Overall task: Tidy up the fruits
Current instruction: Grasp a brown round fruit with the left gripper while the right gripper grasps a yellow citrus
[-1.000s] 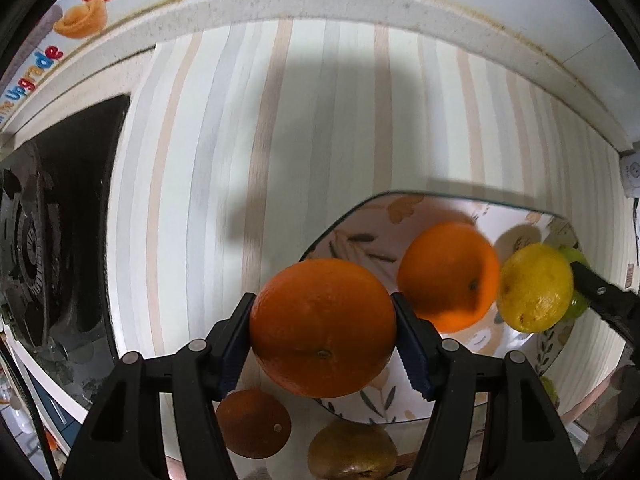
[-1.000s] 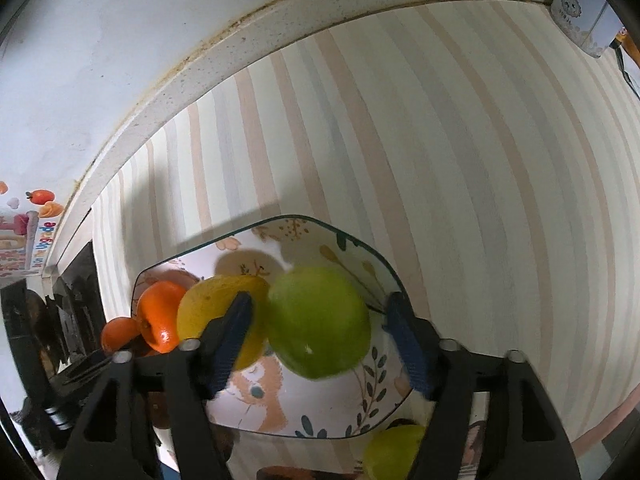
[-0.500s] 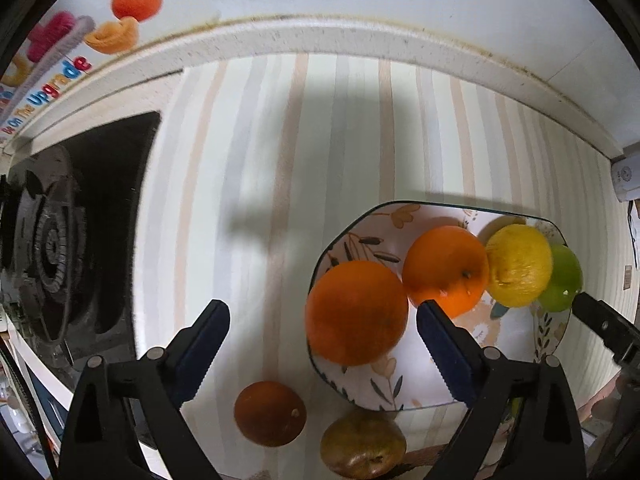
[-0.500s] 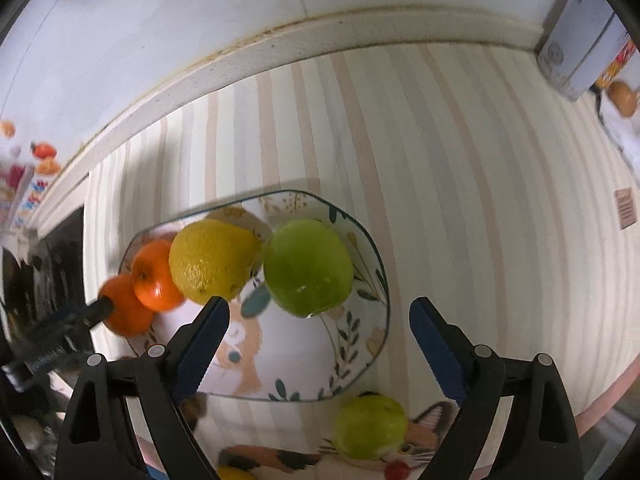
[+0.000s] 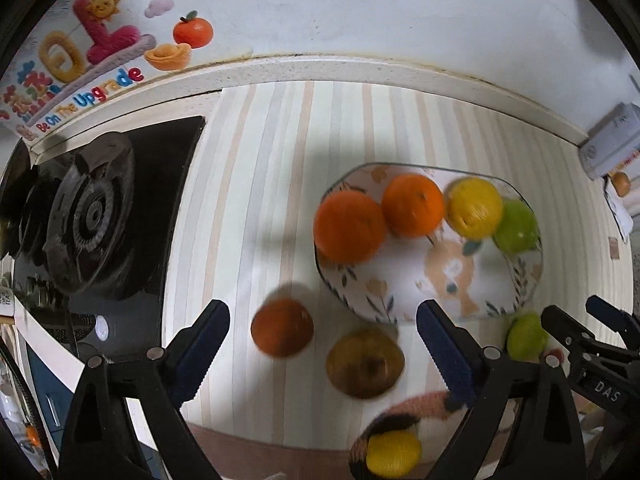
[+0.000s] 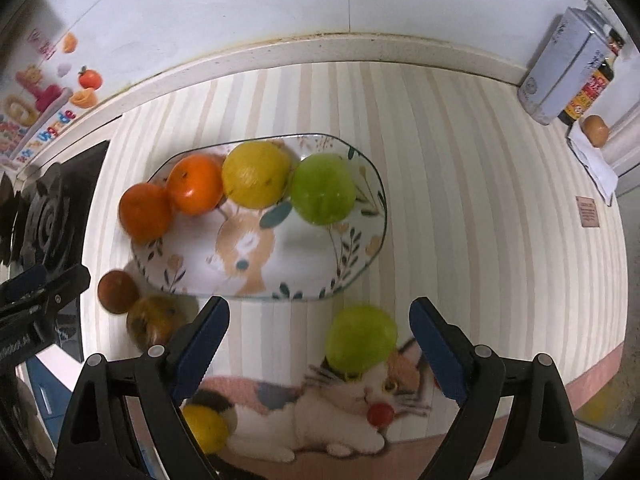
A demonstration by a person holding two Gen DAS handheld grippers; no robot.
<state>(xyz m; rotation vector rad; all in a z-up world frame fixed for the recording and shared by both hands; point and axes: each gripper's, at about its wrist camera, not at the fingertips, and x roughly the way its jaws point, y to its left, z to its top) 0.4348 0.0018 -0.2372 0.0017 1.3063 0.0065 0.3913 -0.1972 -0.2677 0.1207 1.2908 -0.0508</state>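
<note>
Both hand-held grippers, left (image 5: 322,350) and right (image 6: 318,342), gape empty, pointing downward.

From my left wrist view the brown fruit (image 5: 282,327) and russet fruit (image 5: 365,362) were motion-blurred. A yellow fruit (image 5: 393,457) was cut by the bottom edge. My right claw's finger (image 6: 204,334) hid part of another yellow fruit (image 6: 208,428).
</note>
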